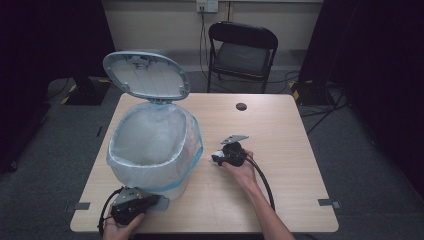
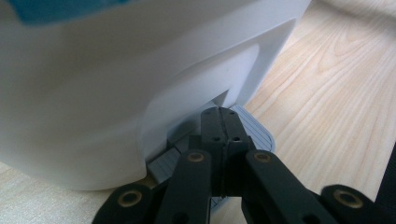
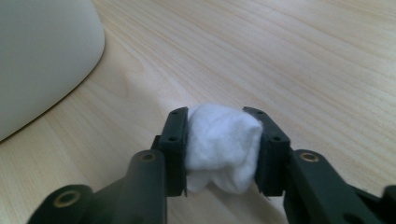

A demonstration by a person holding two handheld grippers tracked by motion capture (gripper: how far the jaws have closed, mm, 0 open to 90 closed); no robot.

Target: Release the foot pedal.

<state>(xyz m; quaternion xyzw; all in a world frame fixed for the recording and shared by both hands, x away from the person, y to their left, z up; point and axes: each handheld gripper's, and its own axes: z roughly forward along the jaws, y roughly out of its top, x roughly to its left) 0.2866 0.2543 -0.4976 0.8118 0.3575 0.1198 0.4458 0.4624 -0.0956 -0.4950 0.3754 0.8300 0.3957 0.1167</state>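
Note:
A white pedal bin (image 1: 150, 165) with a clear liner stands on the left of the table, its grey lid (image 1: 145, 75) tipped up. My left gripper (image 2: 219, 116) is shut, its tips pressing down on the bin's grey foot pedal (image 2: 261, 135) at the front of the base; in the high view that gripper (image 1: 156, 200) sits at the table's near edge. To the right of the bin, my right gripper (image 3: 220, 140) is shut on a crumpled white tissue wad (image 3: 222, 144), resting low on the wood. In the high view the wad (image 1: 218, 158) shows at that gripper's (image 1: 220, 159) tips.
The wooden table (image 1: 280, 125) has bare wood at the right and back, with a dark cable hole (image 1: 241, 106) near its far edge. A black folding chair (image 1: 241, 52) stands behind the table. The bin's wall (image 3: 42, 56) curves close on the left in the right gripper view.

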